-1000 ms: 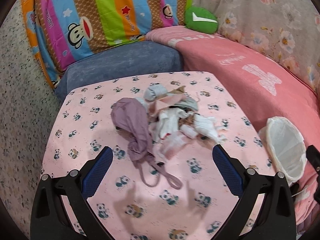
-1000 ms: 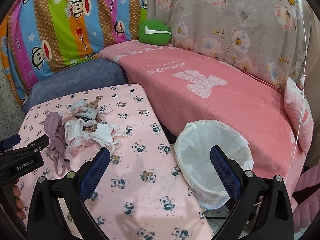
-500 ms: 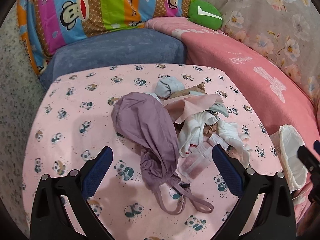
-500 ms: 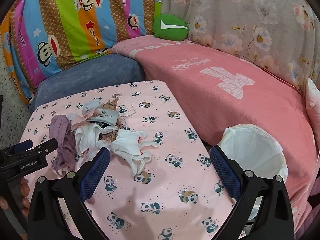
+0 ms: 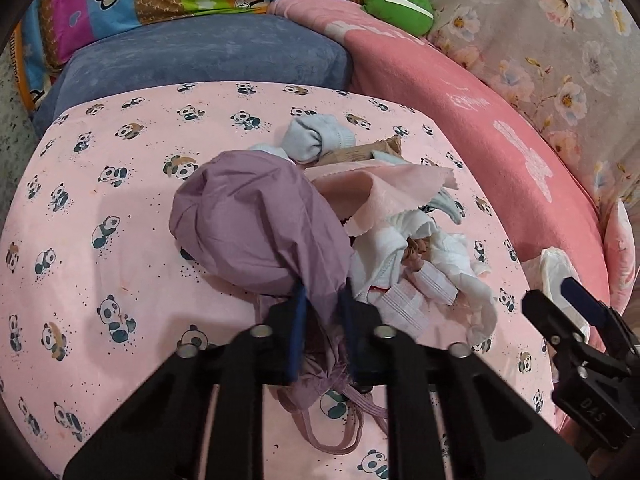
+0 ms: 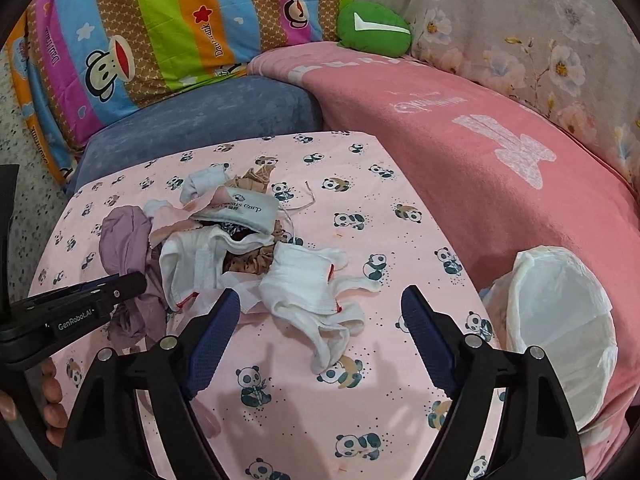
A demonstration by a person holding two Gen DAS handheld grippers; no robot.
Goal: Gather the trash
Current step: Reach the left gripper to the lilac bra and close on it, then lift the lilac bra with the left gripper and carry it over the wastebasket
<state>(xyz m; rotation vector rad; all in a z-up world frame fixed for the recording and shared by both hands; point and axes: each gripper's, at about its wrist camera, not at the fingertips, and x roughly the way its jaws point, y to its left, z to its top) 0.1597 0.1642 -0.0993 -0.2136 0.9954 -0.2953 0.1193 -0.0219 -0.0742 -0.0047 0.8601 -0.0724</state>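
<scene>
Left gripper [image 5: 322, 312] pinching the purple cloth [image 5: 256, 232] at the heap's near edge on the panda-print bench [image 5: 100, 184], right gripper [image 6: 320, 316] wide and empty above the white glove [image 6: 312, 284], and those dangling purple straps [image 5: 332, 420] may snag neighbours en route to the lined bin [image 6: 560, 320].

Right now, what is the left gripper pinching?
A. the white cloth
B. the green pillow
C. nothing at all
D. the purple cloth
D. In the left wrist view the left gripper has its blue pads closed on a fold of the purple cloth, while the right gripper hangs open above the white cloth.
</scene>
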